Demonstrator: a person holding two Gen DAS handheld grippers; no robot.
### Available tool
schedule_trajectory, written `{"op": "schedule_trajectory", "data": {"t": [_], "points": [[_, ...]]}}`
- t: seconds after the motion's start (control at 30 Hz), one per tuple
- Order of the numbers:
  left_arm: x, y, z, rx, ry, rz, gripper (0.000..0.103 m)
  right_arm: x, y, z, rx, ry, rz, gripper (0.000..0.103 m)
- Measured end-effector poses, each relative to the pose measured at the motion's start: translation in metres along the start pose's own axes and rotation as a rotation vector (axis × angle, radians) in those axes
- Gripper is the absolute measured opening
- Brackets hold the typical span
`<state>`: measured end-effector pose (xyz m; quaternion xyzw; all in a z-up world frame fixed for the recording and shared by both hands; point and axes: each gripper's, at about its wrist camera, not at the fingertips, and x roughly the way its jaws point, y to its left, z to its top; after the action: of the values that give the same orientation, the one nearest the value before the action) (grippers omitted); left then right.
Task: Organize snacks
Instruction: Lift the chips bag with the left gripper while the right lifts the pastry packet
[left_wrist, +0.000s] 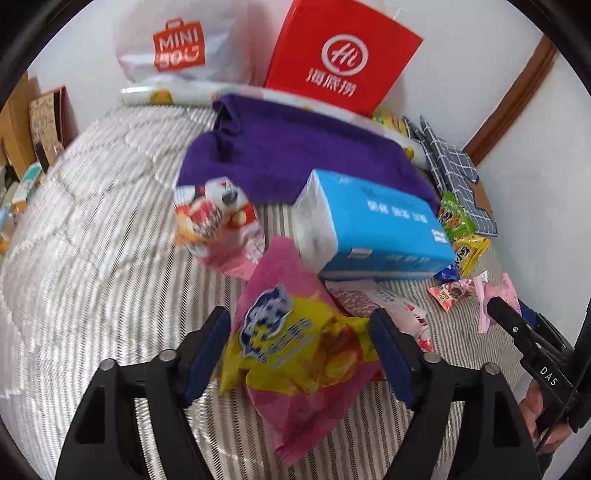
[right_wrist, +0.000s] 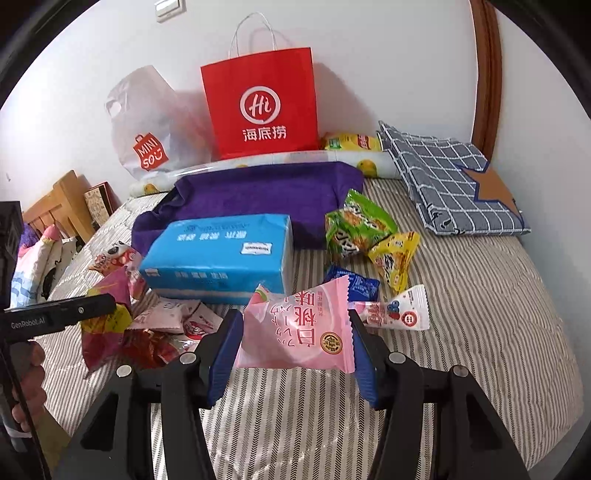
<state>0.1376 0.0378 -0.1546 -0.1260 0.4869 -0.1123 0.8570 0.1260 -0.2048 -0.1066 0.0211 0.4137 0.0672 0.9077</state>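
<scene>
My left gripper (left_wrist: 299, 354) is shut on a pink and yellow snack bag (left_wrist: 295, 350) and holds it above the striped bed. It also shows in the right wrist view (right_wrist: 107, 325). My right gripper (right_wrist: 295, 350) is shut on a pale pink peach snack packet (right_wrist: 299, 328). Loose snacks lie around a blue tissue pack (right_wrist: 221, 254): a green bag (right_wrist: 354, 225), a yellow bag (right_wrist: 395, 258), a small blue packet (right_wrist: 358, 284), a white and pink packet (right_wrist: 399, 310), and several red and pink packets (right_wrist: 162, 325).
A red paper bag (right_wrist: 262, 103) and a white Miniso plastic bag (right_wrist: 151, 125) stand against the wall. A purple towel (right_wrist: 258, 195) and a checked grey cloth (right_wrist: 450, 184) lie on the striped bed cover (right_wrist: 480, 314). A wooden headboard (right_wrist: 59, 210) is at left.
</scene>
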Motion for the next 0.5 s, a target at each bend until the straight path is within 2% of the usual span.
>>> {"op": "schedule_trajectory", "data": {"t": [0.1,0.2,0.23,0.27,0.37,0.5], "points": [[0.014,0.003,-0.004,-0.017,0.031,-0.006,0.083,0.004,-0.003,-0.002,0.005,0.011,-0.002,0.053],[0.017,0.004,-0.007,-0.024,0.026,-0.020,0.083,0.008,-0.005,-0.003,0.010,0.020,-0.006,0.053],[0.015,0.004,-0.008,-0.024,0.019,-0.025,0.078,0.009,-0.006,-0.003,0.012,0.023,-0.006,0.053],[0.014,0.003,-0.008,-0.020,0.015,-0.034,0.069,0.009,-0.006,-0.003,0.015,0.027,-0.005,0.053],[0.006,0.001,-0.006,0.002,0.004,-0.045,0.060,0.010,-0.006,-0.003,0.018,0.029,-0.004,0.053],[-0.010,-0.008,-0.007,0.075,-0.047,-0.012,0.058,0.007,-0.002,-0.003,0.011,0.024,-0.003,0.053]]}}
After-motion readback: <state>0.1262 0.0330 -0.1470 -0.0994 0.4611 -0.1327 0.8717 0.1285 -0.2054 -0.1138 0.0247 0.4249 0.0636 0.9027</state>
